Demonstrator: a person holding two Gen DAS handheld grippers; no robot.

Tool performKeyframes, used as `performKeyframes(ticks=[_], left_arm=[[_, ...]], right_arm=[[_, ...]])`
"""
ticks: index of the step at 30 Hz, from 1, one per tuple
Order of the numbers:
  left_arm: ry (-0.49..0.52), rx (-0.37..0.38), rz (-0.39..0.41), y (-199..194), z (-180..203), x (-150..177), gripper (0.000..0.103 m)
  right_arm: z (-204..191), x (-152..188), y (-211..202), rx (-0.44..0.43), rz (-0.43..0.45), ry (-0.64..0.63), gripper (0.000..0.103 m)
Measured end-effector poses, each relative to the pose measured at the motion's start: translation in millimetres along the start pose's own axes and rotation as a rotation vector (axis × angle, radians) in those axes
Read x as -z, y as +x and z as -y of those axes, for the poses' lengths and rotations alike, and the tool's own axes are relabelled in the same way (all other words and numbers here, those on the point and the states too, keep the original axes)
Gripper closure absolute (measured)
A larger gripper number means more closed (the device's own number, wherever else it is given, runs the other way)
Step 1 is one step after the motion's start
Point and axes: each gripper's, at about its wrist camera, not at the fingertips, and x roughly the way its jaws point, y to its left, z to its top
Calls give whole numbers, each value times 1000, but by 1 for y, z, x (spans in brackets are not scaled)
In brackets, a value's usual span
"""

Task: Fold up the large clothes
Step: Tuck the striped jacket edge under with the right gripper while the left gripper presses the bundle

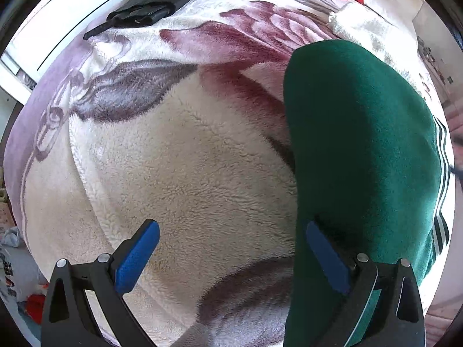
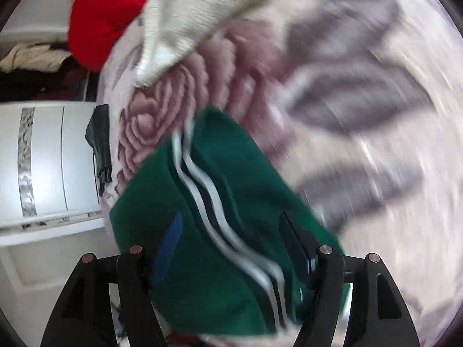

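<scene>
Honestly nothing readable here. Closest thing is a white bag (image 1: pixel 11 274) off to the lower left of the left gripper with some red and dark print on it, but it's squashed at the lens edge and I can't make out one character. The right wrist view is motion-blurred, no lettering there either.

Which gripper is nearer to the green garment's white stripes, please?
The right gripper: the white stripes run between its open fingers. The left gripper, also open, sits at the green garment's opposite, plain edge.
</scene>
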Motion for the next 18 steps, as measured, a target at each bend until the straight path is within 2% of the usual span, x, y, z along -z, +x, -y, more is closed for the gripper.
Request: performKeyframes(ticks=[2,3,4,5,7,8,9,10,12,14,15,16,17,18], left_arm=[[8,0,0,-1,2,-2,0],[13,-3,0,-1,2,-3,0],[19,-8,0,-2,2,-4,0],[23,-4,-1,-2,2,-5,0],[23,11,-6,-3,2,-5,0],[19,23,-8,-4,2,-5,0],[17,33,-9,-5,3,-5,0],[20,39,-11,-4,5,-5,0],[31,13,-13,-4,7,-6,0],[39,-8,-13,-4,7,-6,0],[31,0,-18,-4,4,-6,0],[19,13,-23,-3,2,-6,0],[9,22,-29,-3,1,-5,0],[2,26,-35,-2,0,-5,0]], right_arm=[[-10,-19,20,31,-9,-40,32],[-14,-29,38,22,-61,-43,39],[-17,-33,52,-32,-109,-42,83],[-31,-38,62,-54,-154,-59,93],[-62,-42,53,38,-126,-173,94],[-65,-44,46,104,-92,-230,96],[-56,-50,35,198,-64,-233,101],[-41,-56,33,207,-76,-181,100],[-20,-56,30,121,-115,-77,99],[-10,-44,17,41,-126,-37,90],[-8,-33,6,40,-133,-20,67],[-7,-20,0,42,-136,0,40],[0,-4,-10,51,-128,22,33],[9,14,-17,57,-129,38,32]])
